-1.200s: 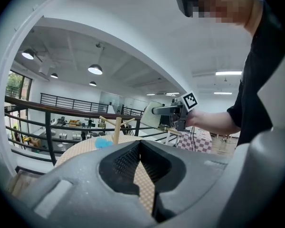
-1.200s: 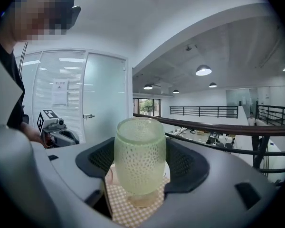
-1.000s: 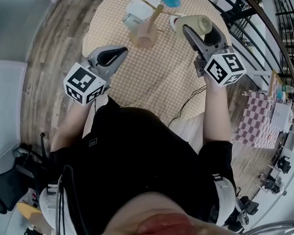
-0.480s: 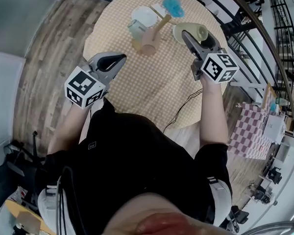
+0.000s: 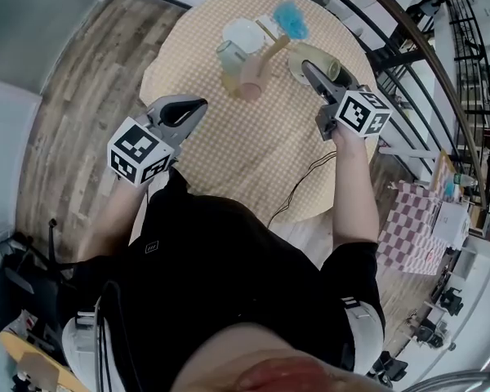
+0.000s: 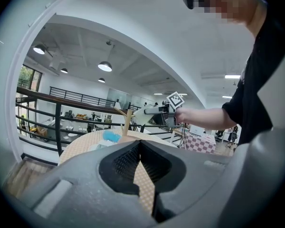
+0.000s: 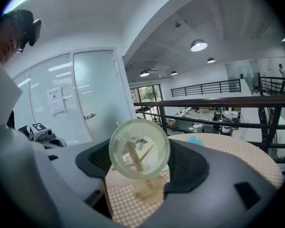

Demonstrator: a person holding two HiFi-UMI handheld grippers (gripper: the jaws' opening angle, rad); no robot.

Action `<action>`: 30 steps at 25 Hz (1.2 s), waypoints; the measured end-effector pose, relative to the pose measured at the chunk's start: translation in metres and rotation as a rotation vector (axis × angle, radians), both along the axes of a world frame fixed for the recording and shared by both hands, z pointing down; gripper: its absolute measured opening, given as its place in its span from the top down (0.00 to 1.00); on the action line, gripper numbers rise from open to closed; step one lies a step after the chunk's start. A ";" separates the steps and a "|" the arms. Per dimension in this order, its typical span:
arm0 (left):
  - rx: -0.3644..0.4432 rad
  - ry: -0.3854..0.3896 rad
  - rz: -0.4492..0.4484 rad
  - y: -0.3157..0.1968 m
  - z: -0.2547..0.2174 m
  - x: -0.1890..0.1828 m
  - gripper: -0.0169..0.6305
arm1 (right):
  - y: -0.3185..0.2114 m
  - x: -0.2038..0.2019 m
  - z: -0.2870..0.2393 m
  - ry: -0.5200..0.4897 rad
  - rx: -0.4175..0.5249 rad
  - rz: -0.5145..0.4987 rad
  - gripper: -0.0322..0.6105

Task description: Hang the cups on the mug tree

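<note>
The wooden mug tree (image 5: 260, 55) stands at the far side of the round checked table (image 5: 253, 145). A white cup (image 5: 243, 33), a clear cup (image 5: 227, 54) and a blue cup (image 5: 291, 16) are clustered around it; I cannot tell which of them hang. My right gripper (image 5: 314, 70) is shut on a pale green glass cup (image 5: 317, 54), just right of the tree. In the right gripper view the cup's bottom (image 7: 139, 148) faces the camera, and the tree's base (image 7: 149, 190) shows below it. My left gripper (image 5: 198, 104) is shut and empty over the table's left edge.
A black railing (image 5: 408, 31) runs behind the table on the right. A dark cable (image 5: 304, 184) hangs off the table's near edge. Wood floor (image 5: 90, 80) lies to the left, and a pink checked cloth (image 5: 410, 219) at the right.
The right gripper has carried the green cup a little closer to the mug tree. The left gripper has stayed shut in about the same place.
</note>
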State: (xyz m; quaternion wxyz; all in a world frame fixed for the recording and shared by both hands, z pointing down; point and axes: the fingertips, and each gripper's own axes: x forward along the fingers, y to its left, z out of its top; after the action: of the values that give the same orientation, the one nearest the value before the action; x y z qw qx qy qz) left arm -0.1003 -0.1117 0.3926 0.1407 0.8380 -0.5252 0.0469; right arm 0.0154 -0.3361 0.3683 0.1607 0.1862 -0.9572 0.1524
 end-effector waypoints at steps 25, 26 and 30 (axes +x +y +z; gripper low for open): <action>-0.046 0.008 -0.010 -0.009 0.017 -0.007 0.96 | -0.008 -0.014 0.033 -0.039 -0.169 -0.097 0.43; -0.047 0.008 -0.009 -0.010 0.017 -0.007 0.96 | -0.008 -0.014 0.033 -0.045 -0.171 -0.098 0.43; -0.050 0.005 -0.002 -0.013 0.017 -0.006 0.96 | -0.010 -0.015 0.033 -0.054 -0.171 -0.100 0.43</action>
State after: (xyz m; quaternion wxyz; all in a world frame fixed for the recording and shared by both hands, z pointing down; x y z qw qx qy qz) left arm -0.1061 -0.1251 0.4101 0.1631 0.8337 -0.5245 0.0577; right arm 0.0009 -0.3461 0.4014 0.1574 0.1195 -0.9529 0.2302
